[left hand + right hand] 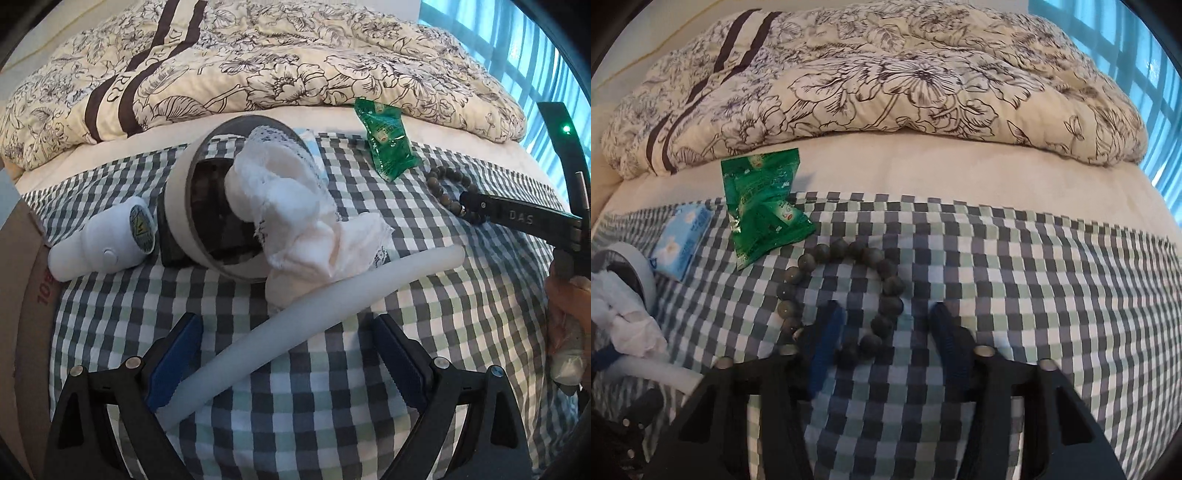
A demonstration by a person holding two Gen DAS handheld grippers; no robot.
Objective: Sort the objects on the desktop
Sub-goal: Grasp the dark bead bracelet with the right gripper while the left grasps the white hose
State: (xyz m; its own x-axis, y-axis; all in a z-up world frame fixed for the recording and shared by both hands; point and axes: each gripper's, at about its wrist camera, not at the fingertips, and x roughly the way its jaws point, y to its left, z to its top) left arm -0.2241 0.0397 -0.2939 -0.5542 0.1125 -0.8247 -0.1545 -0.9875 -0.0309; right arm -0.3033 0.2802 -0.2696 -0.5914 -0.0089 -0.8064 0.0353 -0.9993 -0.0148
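- The bead bracelet [842, 299] lies flat in a loop on the checked cloth [1015, 280]. The right gripper [882, 328] is low over its near side. Its jaws stand wide apart and grip nothing. The left finger sits inside the loop and the near-right arc of beads lies in the gap between the fingers, so I judge this pick is only being lined up.
- Just beyond the bracelet, the green snack packet [764, 214] lies crumpled at the cloth's far edge, touching or nearly touching the beads. To its left is a small light-blue tissue pack [683, 240].
- In the left wrist view, the long white tube [306, 325] runs diagonally across the cloth. Its near end passes between the fingers of the left gripper [288, 354], close to the left finger. Those jaws are also spread wide and do not clamp it.
- Behind the tube, a large tape roll [188, 206] stands tilted on its edge, with a crumpled white lace cloth [295, 218] stuffed into it and spilling out towards the tube. A dark box-like item sits behind or inside the roll; I cannot tell what it is.
- Left of the roll lies a white plastic device with a warning sticker [107, 240].
- Nothing looks grouped or put away, and no tray or bin is visible. I judge the sorting is barely begun, with every item left to place.
- Further out are the floral quilt [886, 92] and a window.
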